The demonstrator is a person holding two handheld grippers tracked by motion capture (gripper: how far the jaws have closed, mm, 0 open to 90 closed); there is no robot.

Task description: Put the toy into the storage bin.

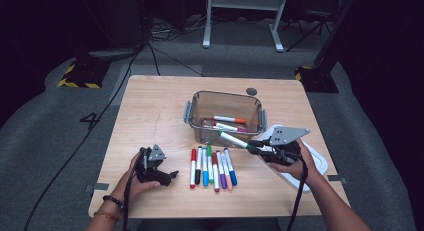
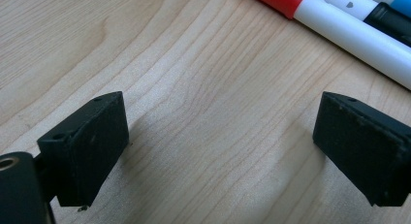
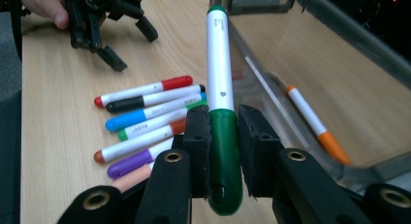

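Note:
My right gripper (image 3: 223,132) is shut on the green cap of a green-and-white marker (image 3: 220,83), which it holds in the air with its far end toward the clear plastic box (image 1: 192,111). In the high view that marker (image 1: 234,139) hangs by the box's front right corner, ahead of the right gripper (image 1: 256,146). Inside the box lie an orange marker (image 3: 315,122) and a few others. A row of several markers (image 1: 212,167) lies on the table. My left gripper (image 2: 220,146) rests open on the wood to their left, seen from above as the left gripper (image 1: 170,177).
The wooden table (image 1: 150,106) has a white lid (image 1: 320,163) lying under my right hand near its right edge. A small dark disc (image 1: 251,91) sits behind the box. A red marker (image 2: 300,3) lies just beyond the left jaws.

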